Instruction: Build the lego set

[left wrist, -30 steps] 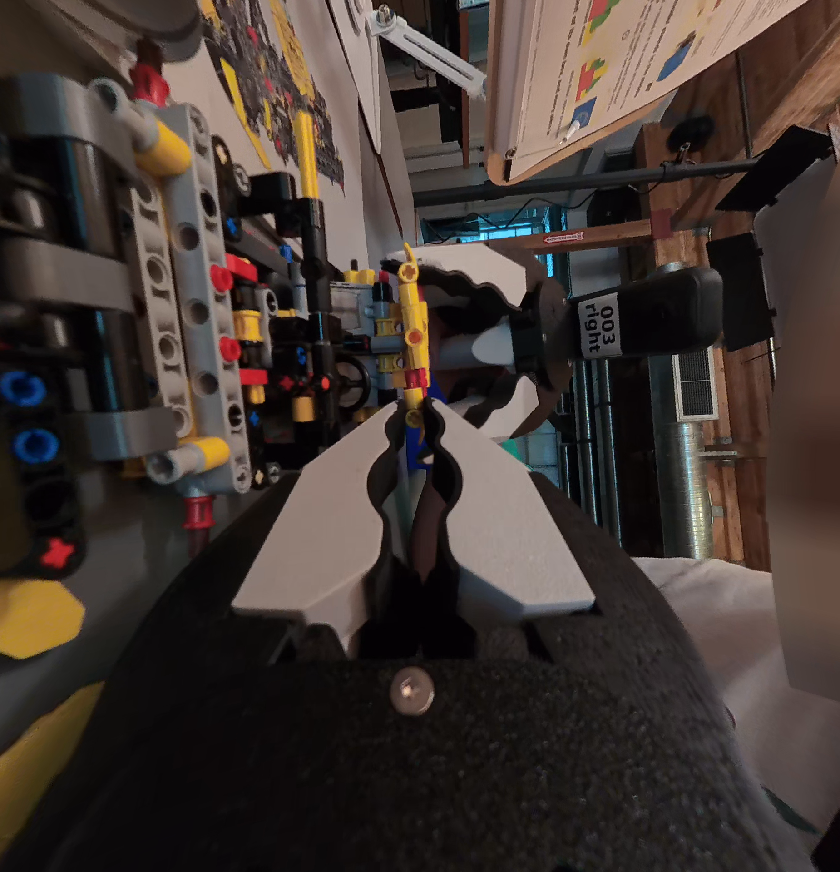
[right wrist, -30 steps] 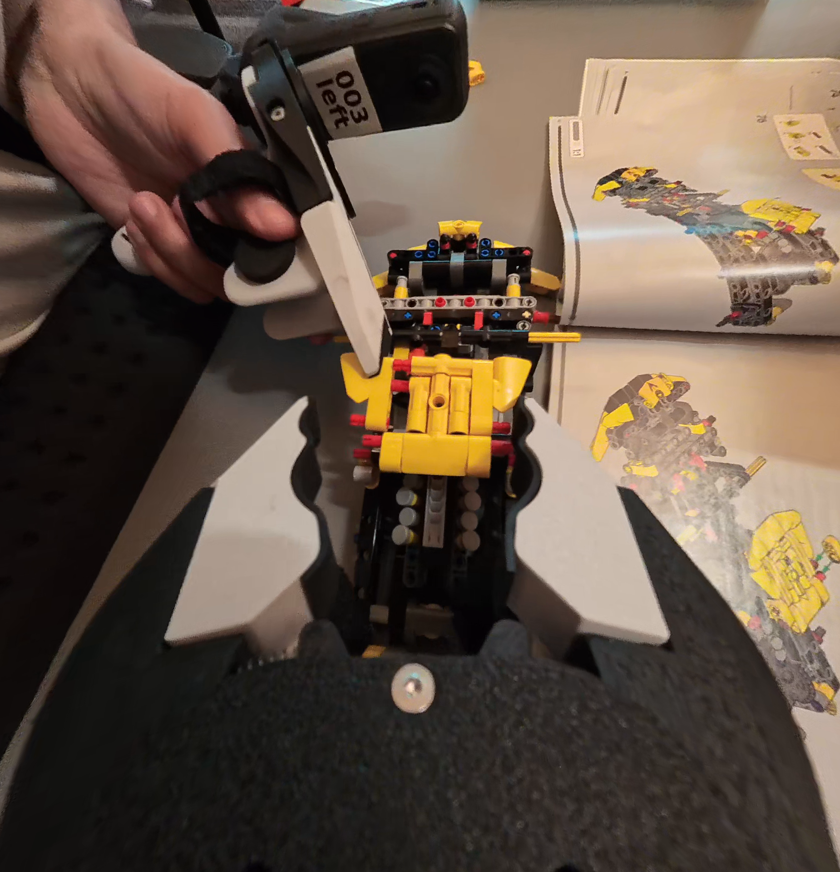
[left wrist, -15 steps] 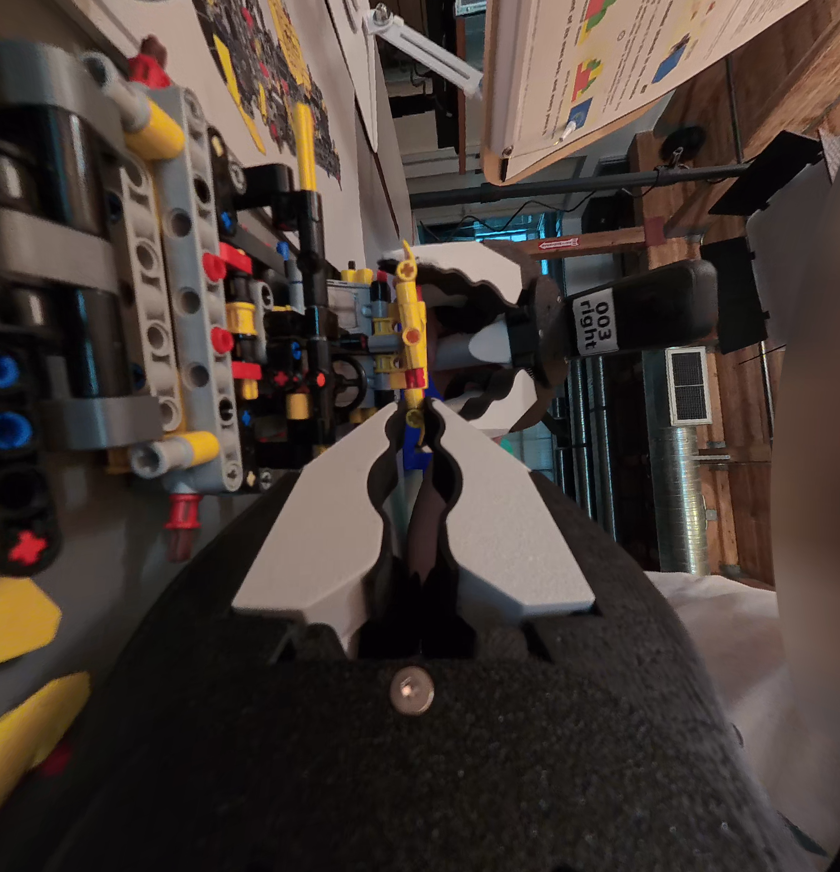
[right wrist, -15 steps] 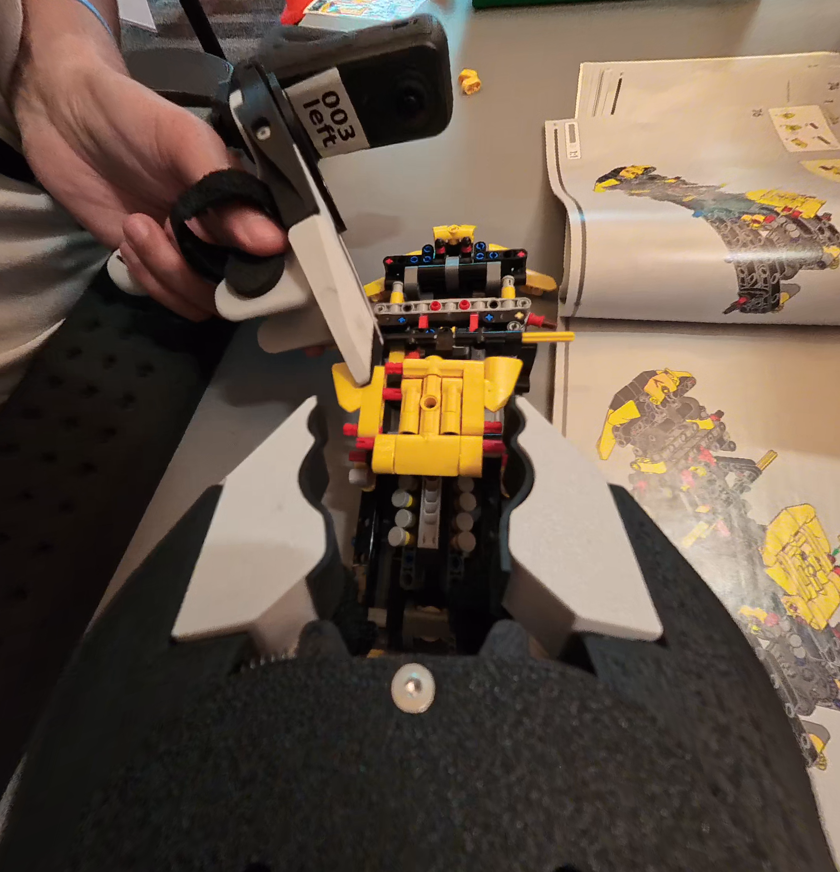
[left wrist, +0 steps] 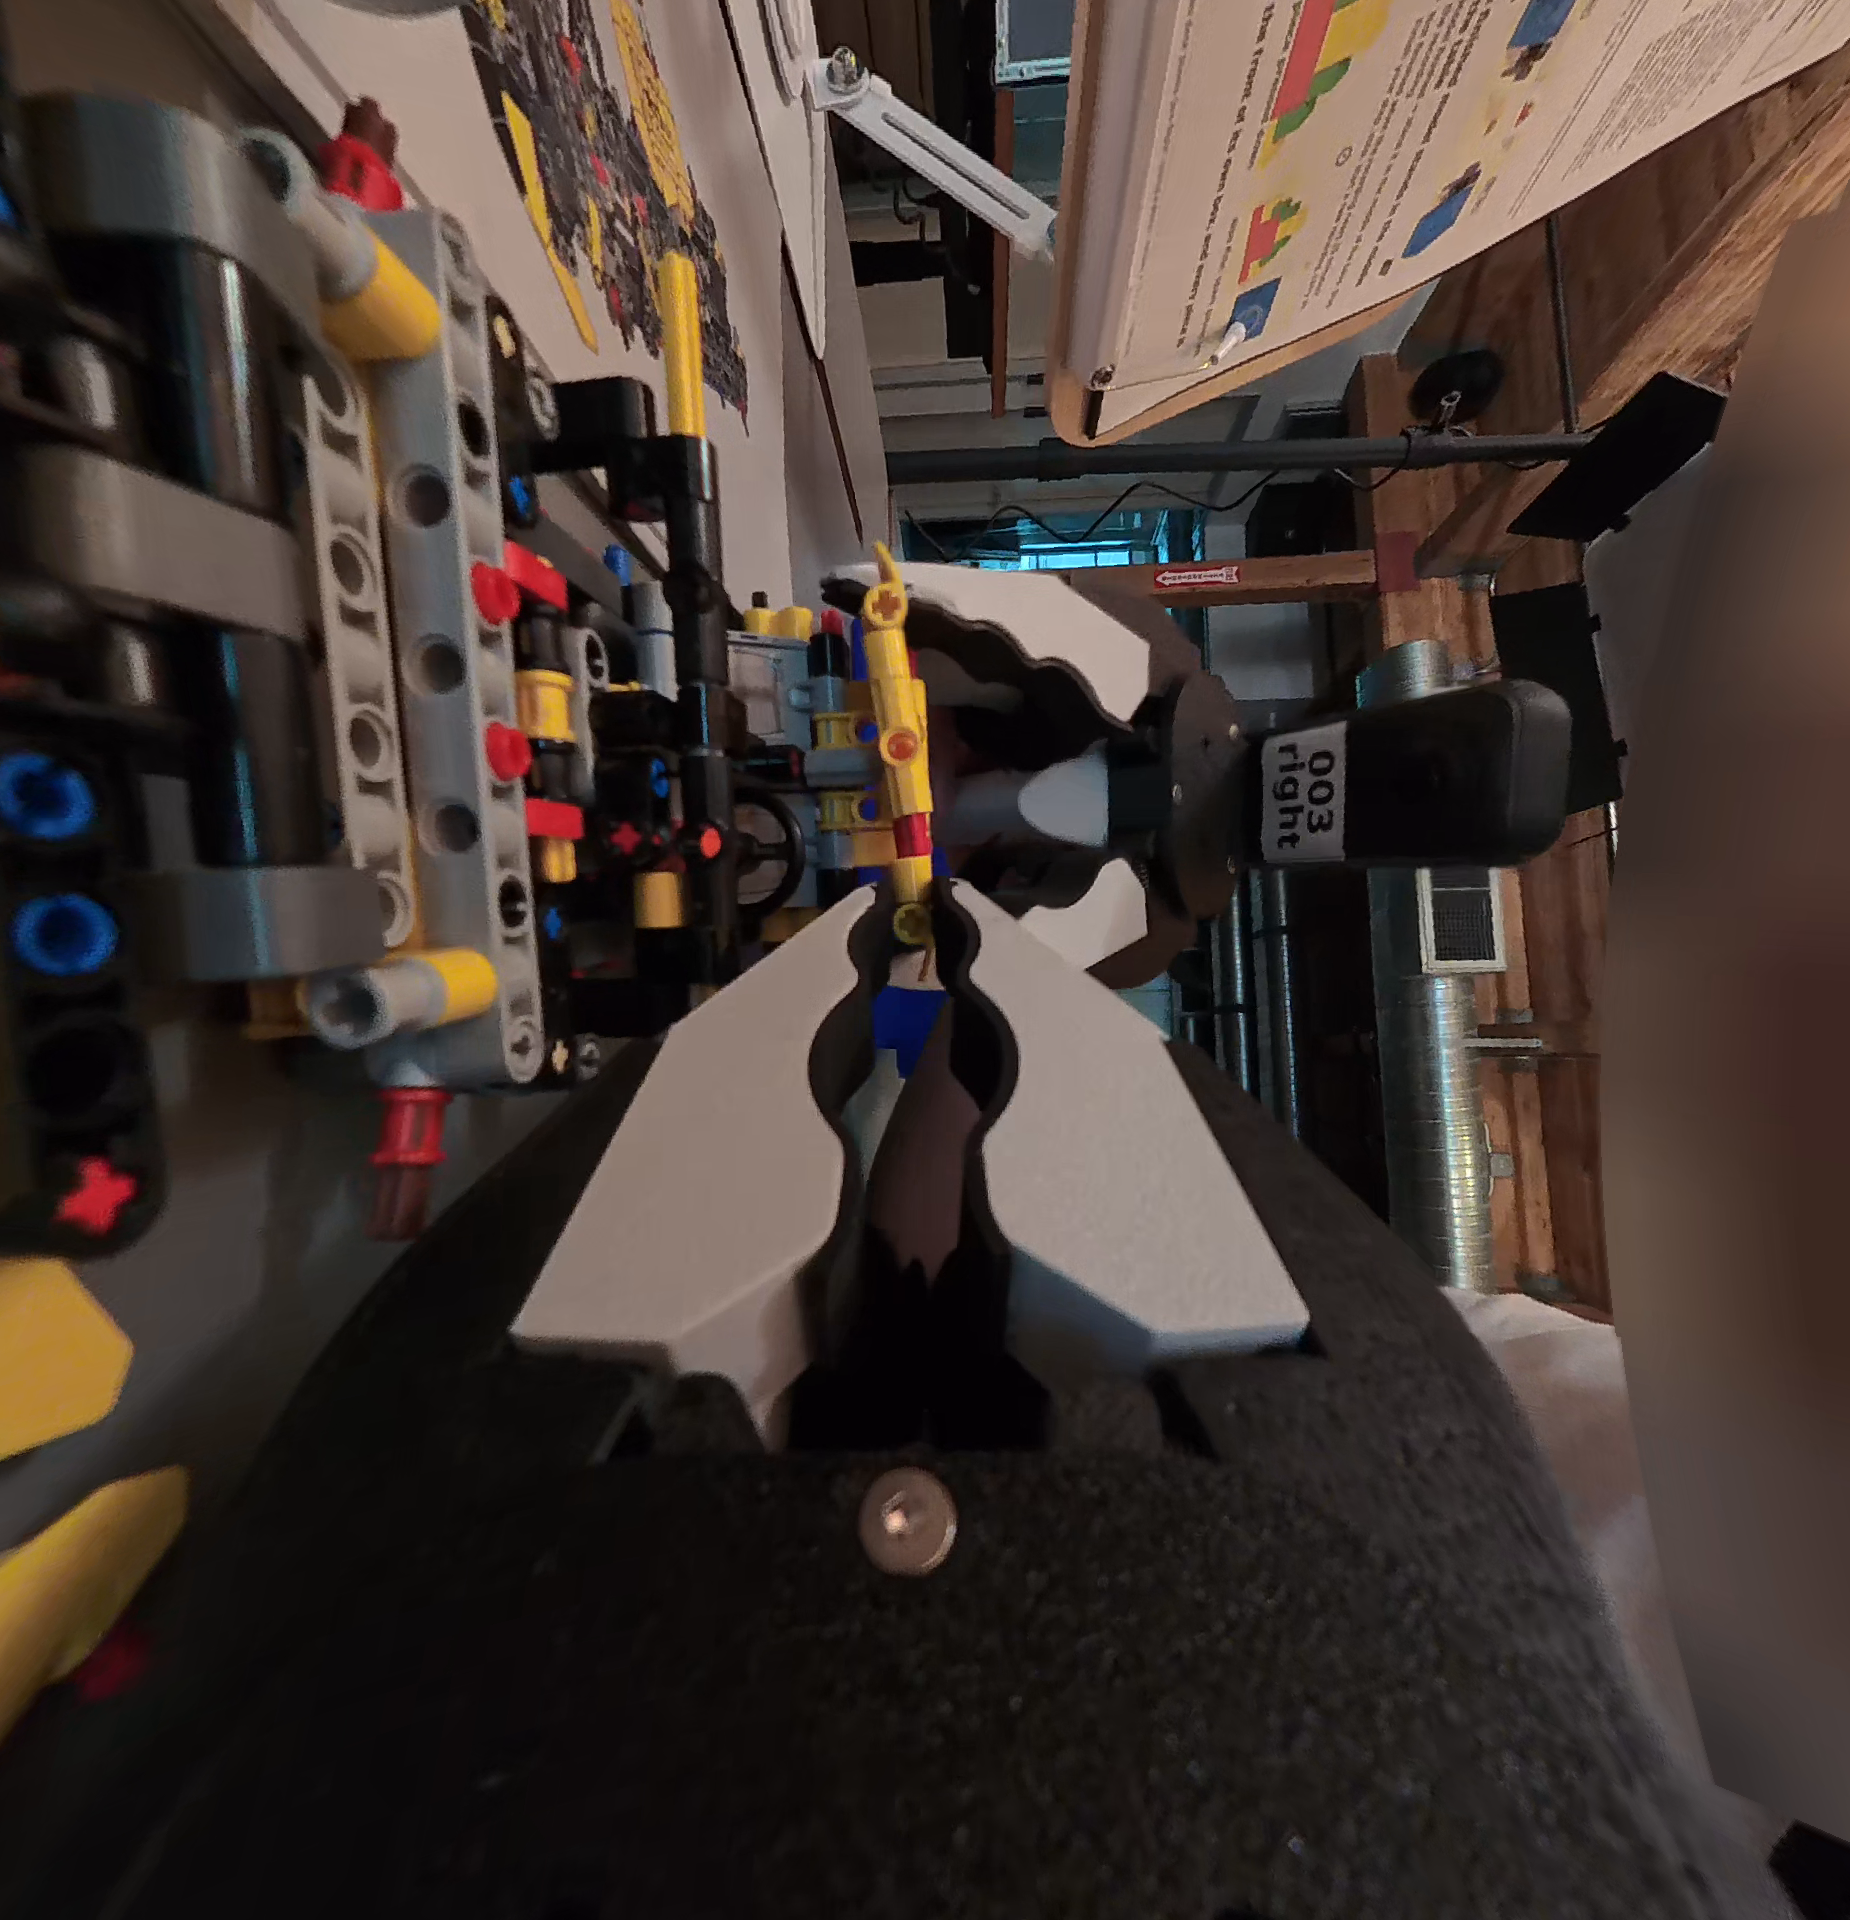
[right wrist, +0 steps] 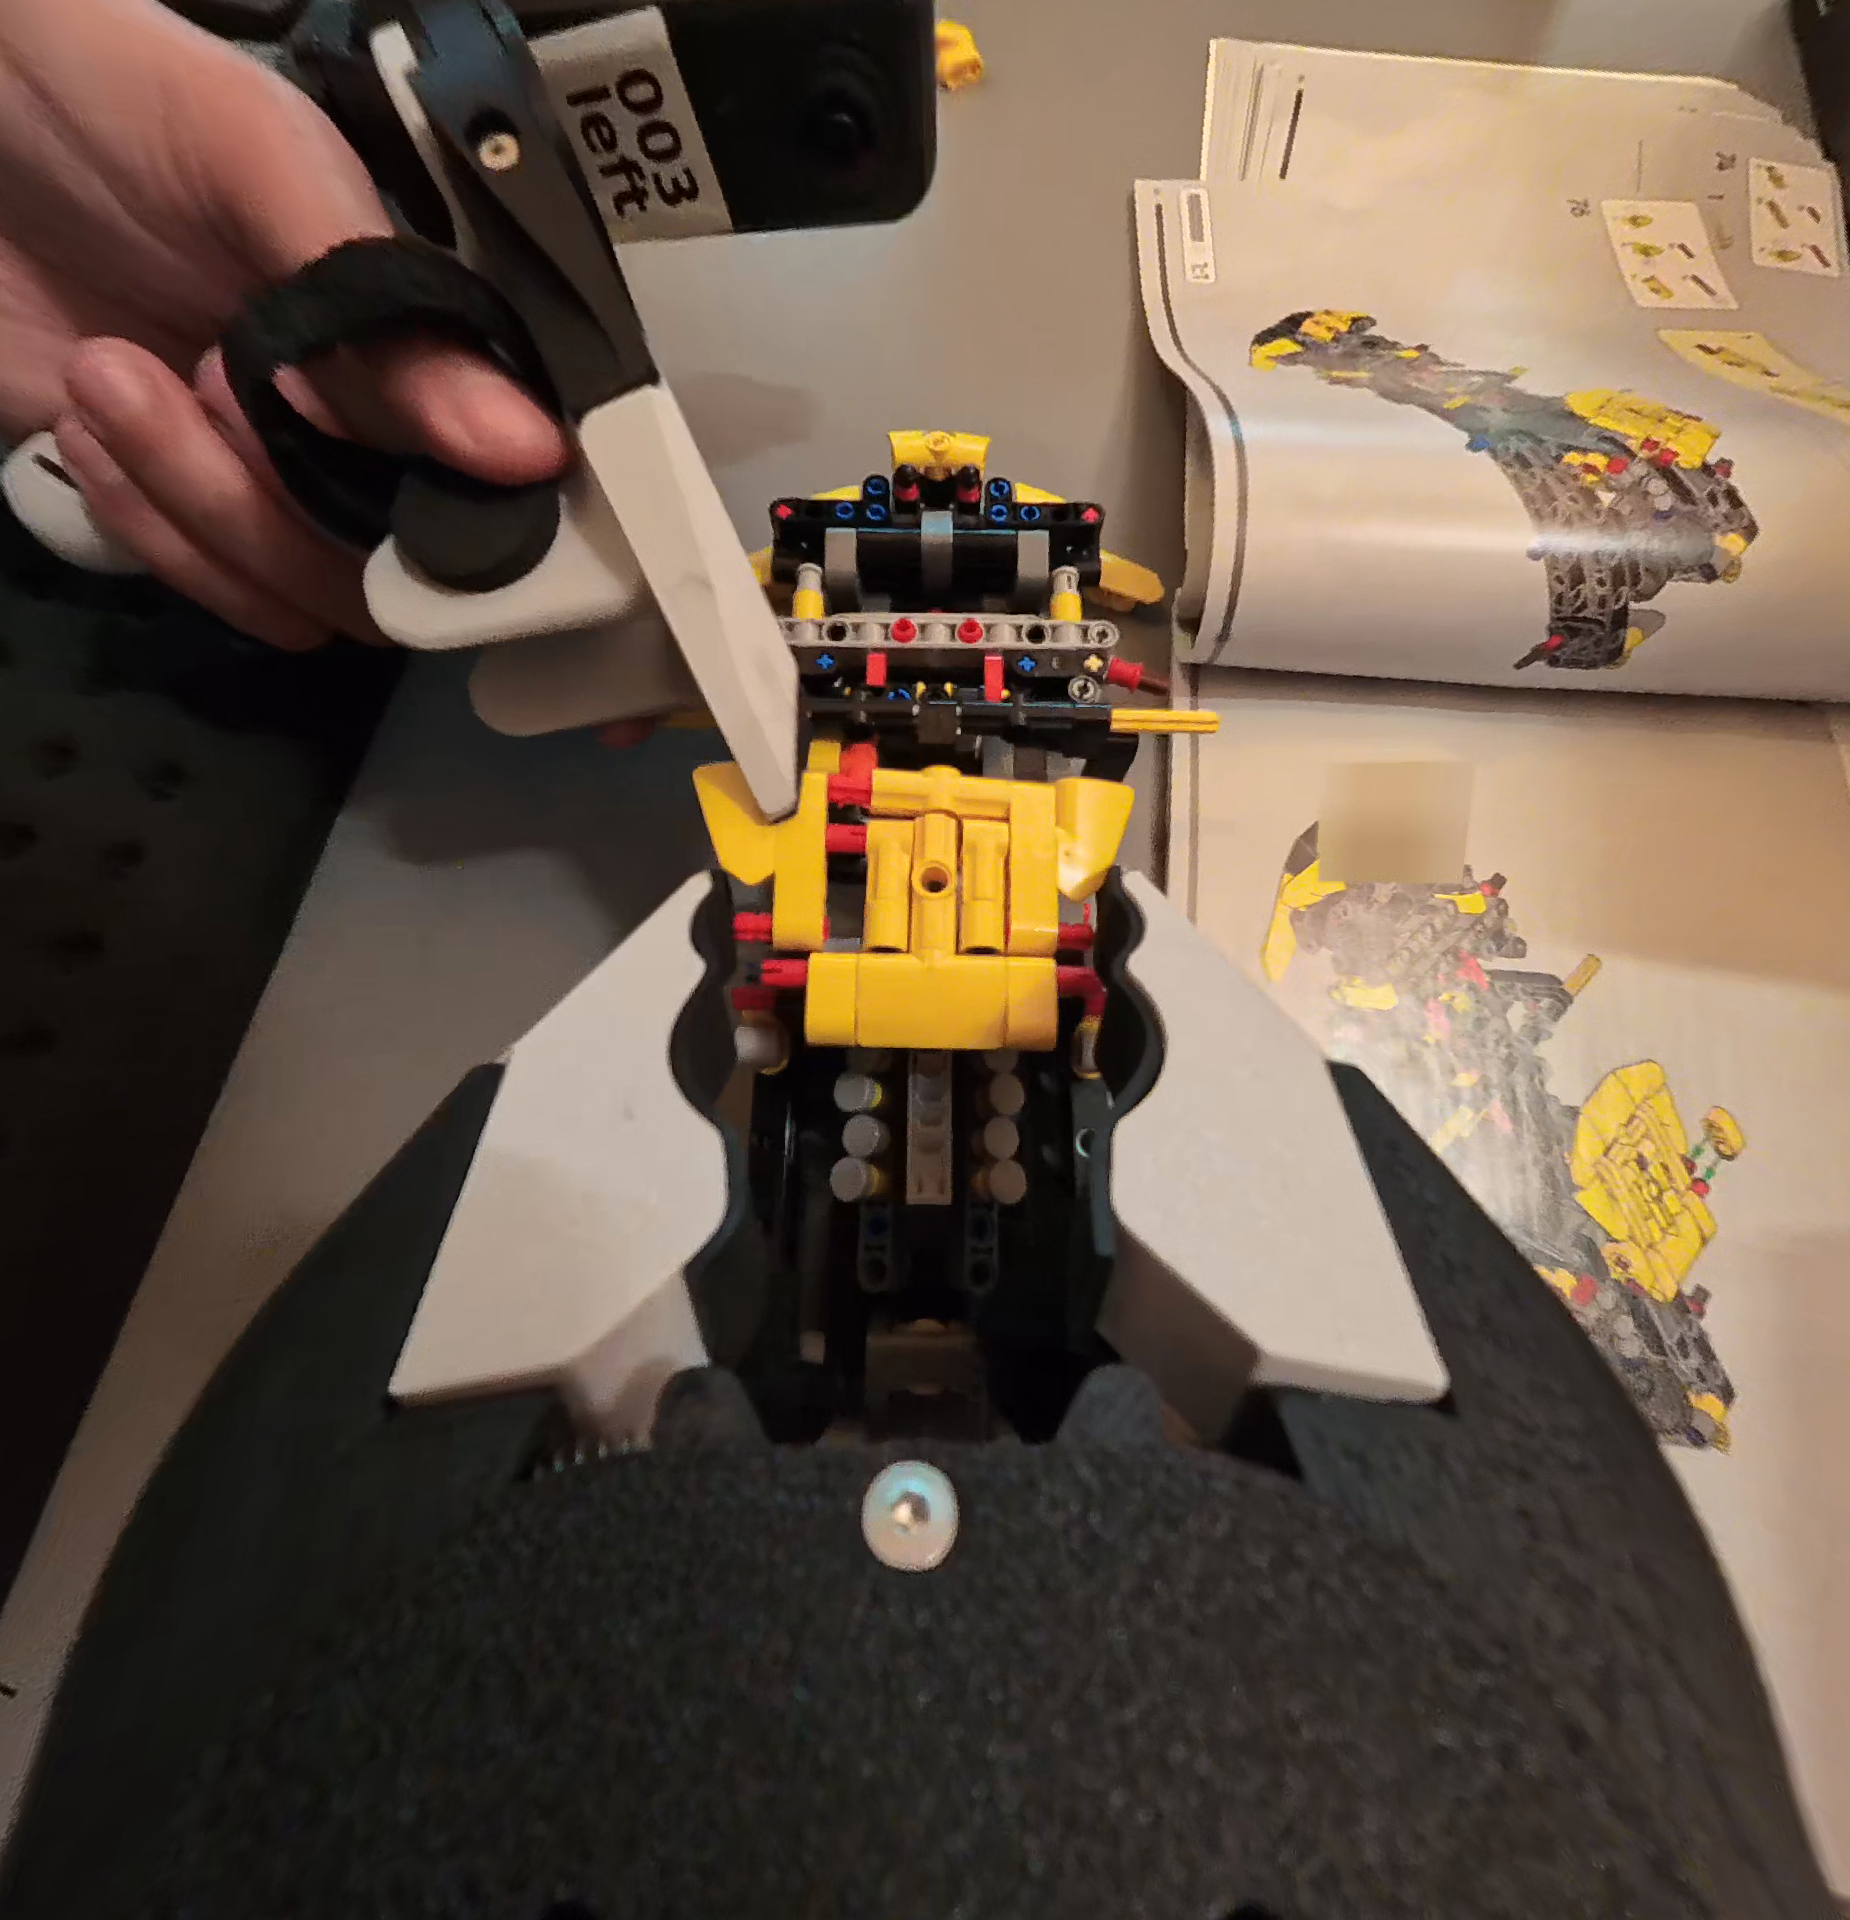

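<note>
The lego model [right wrist: 931, 894] is a yellow, black and grey machine that sits on the grey table [right wrist: 485, 935]. The right gripper [right wrist: 916, 935] has its 2 white fingers spread wide, 1 on each side of the model. They hug the yellow block part, and the sides look like they touch the model. The left gripper [right wrist: 775, 805] comes down from above and to the left of the model. Its fingers are squeezed together, and the tip rests on the yellow edge piece [right wrist: 739, 821] at the model's left side. In the left wrist view the tips [left wrist: 913, 925] pinch that thin yellow edge. A hand [right wrist: 173, 343] holds the left gripper. An open instruction book [right wrist: 1503, 623] lies just right of the model.
</note>
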